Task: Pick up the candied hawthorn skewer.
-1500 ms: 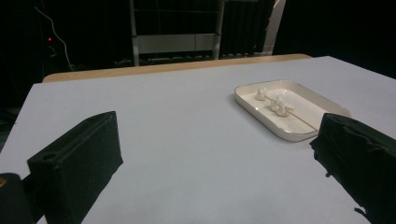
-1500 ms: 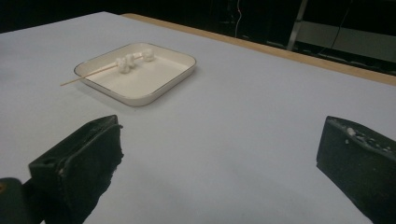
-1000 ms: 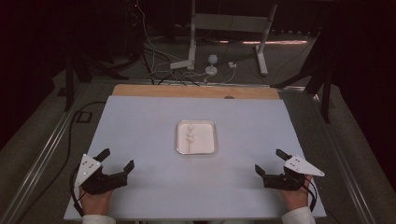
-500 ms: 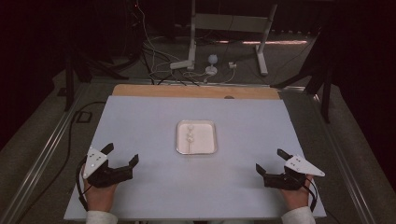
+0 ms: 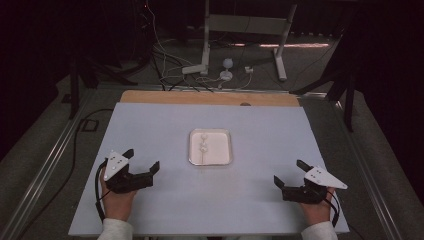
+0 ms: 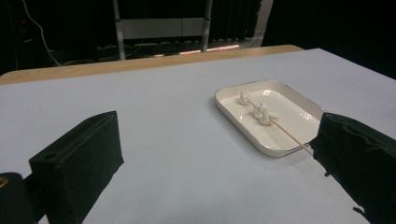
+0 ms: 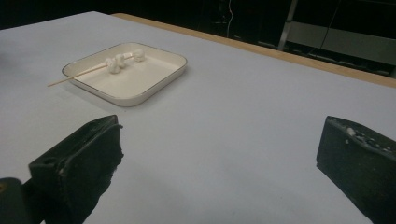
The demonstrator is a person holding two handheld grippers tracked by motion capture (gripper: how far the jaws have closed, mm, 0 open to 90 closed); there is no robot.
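Room: dark all round, black backdrop, grey floor (image 5: pixel 45 145) on both sides of the table. Behind the table a white frame stand (image 5: pixel 240 30) with two legs, loose cables (image 5: pixel 170 75) trailing across the floor in front of it, and a small white round object (image 5: pixel 227 64) by them. A metal rail (image 5: pixel 42 175) runs along the left side.

Table (image 5: pixel 150 125): pale blue-grey matte top, bare apart from the tray. A wooden strip (image 5: pixel 200 97) shows along the far edge.

Left gripper (image 5: pixel 142 162): near-left part of the table, jaws spread wide, nothing between them, tips pointing toward the tray. The left hand (image 5: pixel 117 202) holds it from below.

Right gripper (image 5: pixel 290 172): near-right part, jaws also spread apart and holding nothing, well clear of the tray. The right hand (image 5: pixel 315 210) sits behind it.

Tray (image 5: pixel 210 161): shallow white rectangle with rounded corners, at mid-table, between the two grippers and farther out than both.

Skewer (image 6: pixel 289 134): thin wooden stick lying in the tray, its bare end resting over the near rim.

White lumps (image 6: pixel 261 113): several small ones threaded on the skewer's far half, inside the tray.
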